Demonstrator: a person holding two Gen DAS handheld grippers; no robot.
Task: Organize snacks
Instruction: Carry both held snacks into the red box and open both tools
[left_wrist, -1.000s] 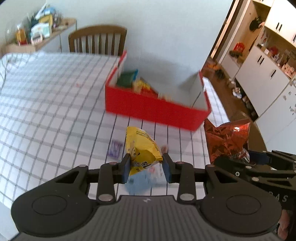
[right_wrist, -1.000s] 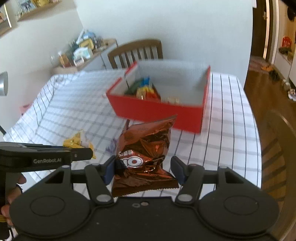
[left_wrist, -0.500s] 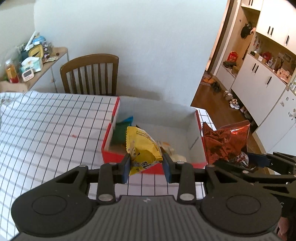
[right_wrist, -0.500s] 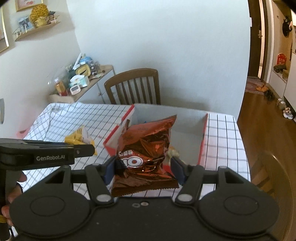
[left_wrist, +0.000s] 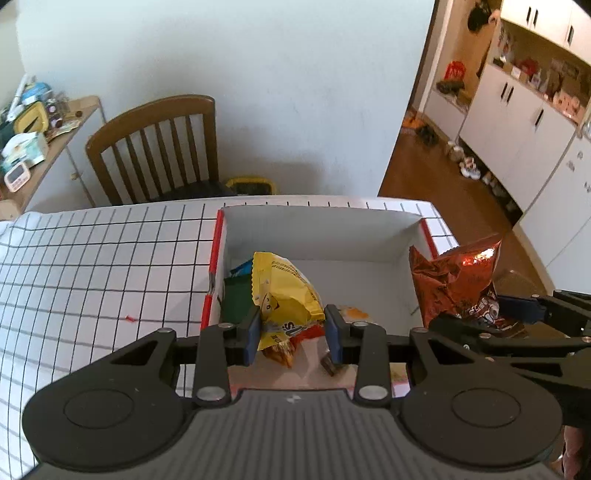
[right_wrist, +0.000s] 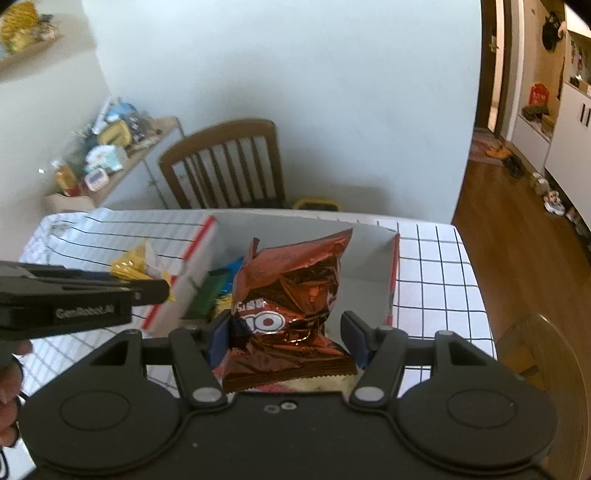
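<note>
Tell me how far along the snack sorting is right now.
Partly done: several snacks, including a green packet, already lie in the red box. In hand: the left gripper holds a yellow bag and the right gripper a red-brown bag, both over the box. Left: release them both inside. Whether more snacks wait on the table isn't visible.

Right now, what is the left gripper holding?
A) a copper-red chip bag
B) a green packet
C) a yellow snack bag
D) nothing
C: the left gripper is shut on the yellow snack bag above the red box; the right gripper has the copper-red chip bag.
</note>
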